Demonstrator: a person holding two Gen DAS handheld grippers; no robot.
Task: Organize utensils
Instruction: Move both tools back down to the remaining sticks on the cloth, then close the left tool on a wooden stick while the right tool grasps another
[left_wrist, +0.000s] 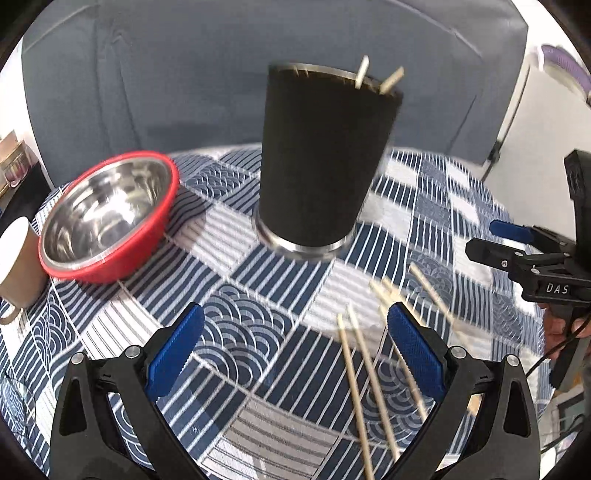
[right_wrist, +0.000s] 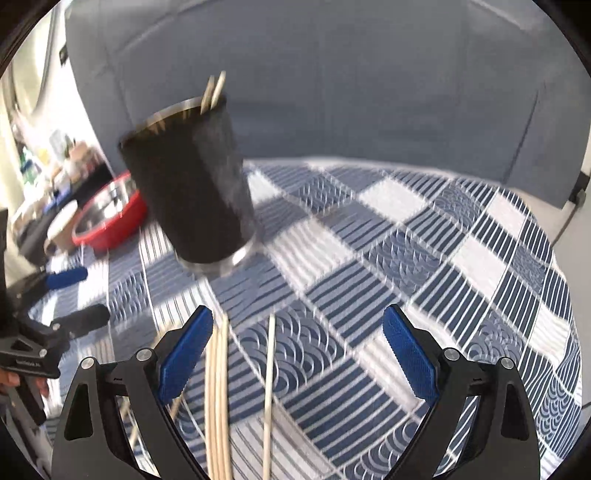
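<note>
Both hand-held grippers (left_wrist: 295, 354) (right_wrist: 297, 354) gape over loose chopsticks (right_wrist: 218, 398); black cup (left_wrist: 317, 158) holds two more

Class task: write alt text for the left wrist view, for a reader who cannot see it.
An open left gripper hovers over a blue patterned tablecloth, facing a black cup holding two chopsticks. More loose chopsticks lie nearby; a red bowl sits left.
</note>
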